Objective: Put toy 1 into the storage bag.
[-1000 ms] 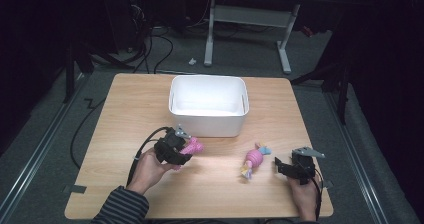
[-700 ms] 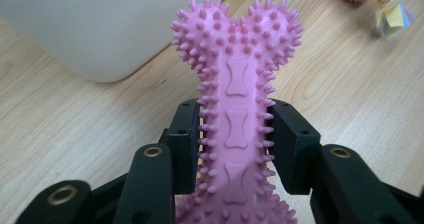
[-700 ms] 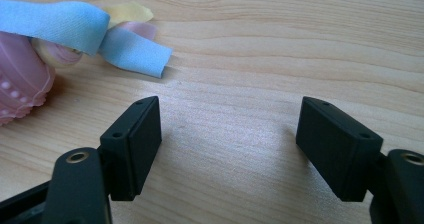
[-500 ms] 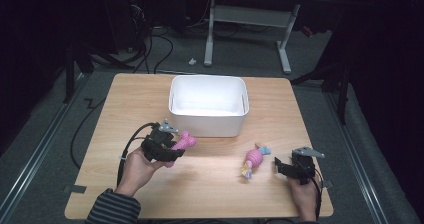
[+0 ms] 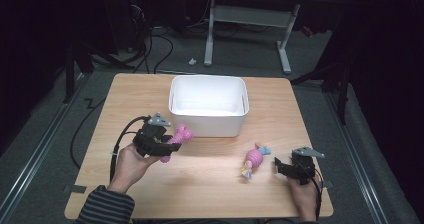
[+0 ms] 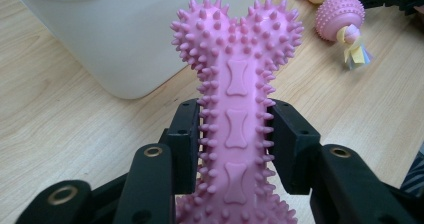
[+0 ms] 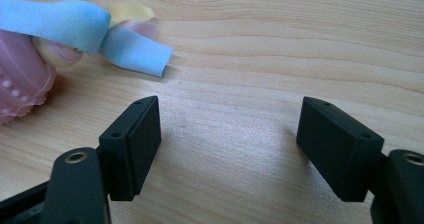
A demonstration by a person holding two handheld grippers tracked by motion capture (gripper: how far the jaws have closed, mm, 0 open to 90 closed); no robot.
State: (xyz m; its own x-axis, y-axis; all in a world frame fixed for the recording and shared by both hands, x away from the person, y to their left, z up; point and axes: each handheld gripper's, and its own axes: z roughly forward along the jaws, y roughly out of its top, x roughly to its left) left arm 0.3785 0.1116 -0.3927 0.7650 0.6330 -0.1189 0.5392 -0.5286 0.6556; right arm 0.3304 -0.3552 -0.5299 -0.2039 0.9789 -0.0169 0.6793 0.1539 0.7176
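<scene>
One spiky pink bone toy (image 6: 235,84) clamped in left gripper (image 6: 235,144); right gripper (image 7: 227,144) spread wide, empty

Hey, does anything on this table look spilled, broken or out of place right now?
Nothing stands out. The white plastic bin sits upright, the pink spiky rubber bone is held squarely by the left gripper, and the pink ball toy with ribbon tails lies intact near the open right gripper.
</scene>
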